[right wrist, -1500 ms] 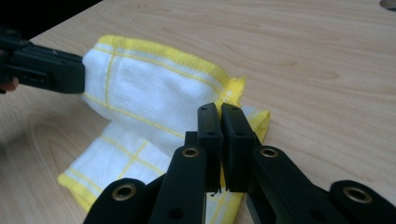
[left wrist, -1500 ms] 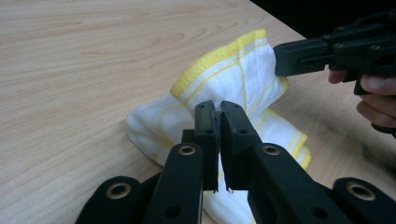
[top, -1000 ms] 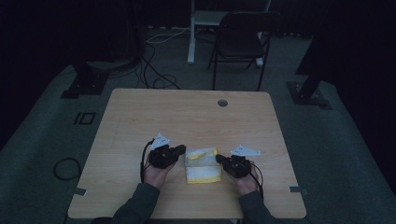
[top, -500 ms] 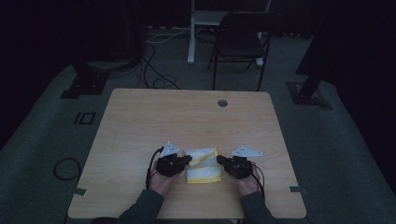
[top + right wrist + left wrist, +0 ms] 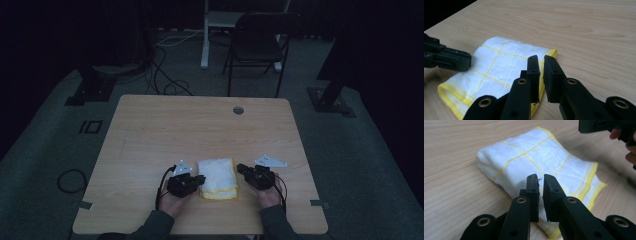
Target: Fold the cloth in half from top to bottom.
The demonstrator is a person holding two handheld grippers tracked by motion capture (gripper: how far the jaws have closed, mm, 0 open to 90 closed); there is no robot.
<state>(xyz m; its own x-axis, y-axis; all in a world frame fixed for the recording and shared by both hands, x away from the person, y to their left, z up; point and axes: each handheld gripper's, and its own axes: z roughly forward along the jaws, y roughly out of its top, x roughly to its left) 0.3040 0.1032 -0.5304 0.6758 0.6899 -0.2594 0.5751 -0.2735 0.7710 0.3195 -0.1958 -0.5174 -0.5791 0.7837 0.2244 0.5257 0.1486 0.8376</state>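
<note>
High view first: a folded white cloth with yellow grid lines [image 5: 218, 178] lies on the near part of the wooden table [image 5: 200, 125], between the two tools and right in front of the person. The left gripper [image 5: 199, 180] sits at the cloth's left edge, its jaws nearly together with only a thin slit between them and nothing pinched in that slit, tips over the fabric in the left gripper view. The right gripper [image 5: 243, 170] waits just beside the cloth's right edge, jaws also drawn close and empty. Risk from here, as a judgement: the cloth is soft and stacked in layers, so a nip at the edge could catch only the top ply and pull the fold apart, or drag the bundle across the smooth wood. The room is dim, with a dark chair [image 5: 260, 45] beyond the table, cables [image 5: 167, 75] on the grey floor, and stand bases on either side.
</note>
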